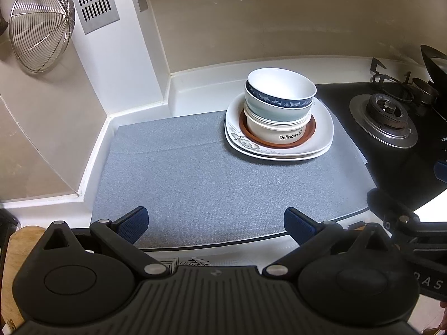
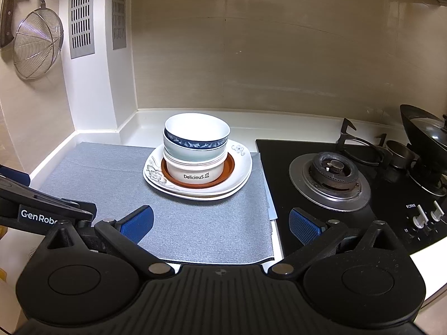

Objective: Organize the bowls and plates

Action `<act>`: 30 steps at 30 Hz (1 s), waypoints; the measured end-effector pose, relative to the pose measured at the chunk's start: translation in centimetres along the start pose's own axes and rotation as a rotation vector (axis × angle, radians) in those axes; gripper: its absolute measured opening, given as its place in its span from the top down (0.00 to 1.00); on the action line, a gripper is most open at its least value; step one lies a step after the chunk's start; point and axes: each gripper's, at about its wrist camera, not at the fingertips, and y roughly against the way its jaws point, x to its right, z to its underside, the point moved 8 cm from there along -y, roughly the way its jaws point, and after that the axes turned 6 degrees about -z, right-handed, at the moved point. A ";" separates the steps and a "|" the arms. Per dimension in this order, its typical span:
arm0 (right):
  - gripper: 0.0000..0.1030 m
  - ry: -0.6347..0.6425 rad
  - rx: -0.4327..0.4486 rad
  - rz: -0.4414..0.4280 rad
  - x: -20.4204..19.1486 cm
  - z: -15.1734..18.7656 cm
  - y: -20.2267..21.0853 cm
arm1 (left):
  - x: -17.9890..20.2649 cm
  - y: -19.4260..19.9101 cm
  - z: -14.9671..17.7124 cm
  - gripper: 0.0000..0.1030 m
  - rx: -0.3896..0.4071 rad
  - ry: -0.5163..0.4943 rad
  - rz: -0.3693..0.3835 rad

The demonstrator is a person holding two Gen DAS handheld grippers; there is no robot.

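One stack of dishes stands at the far right of a grey mat (image 1: 195, 173) (image 2: 195, 223). Two white floral plates (image 1: 321, 139) (image 2: 240, 167) lie at the bottom, then a brown saucer (image 1: 310, 131) (image 2: 229, 170), a white "Delicious" bowl (image 1: 279, 132) (image 2: 195, 171), a pale green bowl (image 1: 273, 110) (image 2: 192, 153) and a white bowl with a blue band (image 1: 282, 86) (image 2: 195, 128) on top. My left gripper (image 1: 215, 226) is open and empty over the mat's near edge. My right gripper (image 2: 220, 223) is open and empty, near the mat's right edge.
A black gas hob with a burner (image 1: 387, 111) (image 2: 332, 173) lies right of the mat, with a dark wok and lid (image 2: 424, 136) at its far right. A wire strainer (image 1: 39, 25) (image 2: 36, 42) hangs on the left wall. A wooden board (image 1: 16, 254) lies at lower left.
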 end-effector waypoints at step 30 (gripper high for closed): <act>0.00 0.000 0.000 -0.003 0.1 -0.1 0.0 | 0.0 0.0 0.0 0.00 0.006 0.000 0.000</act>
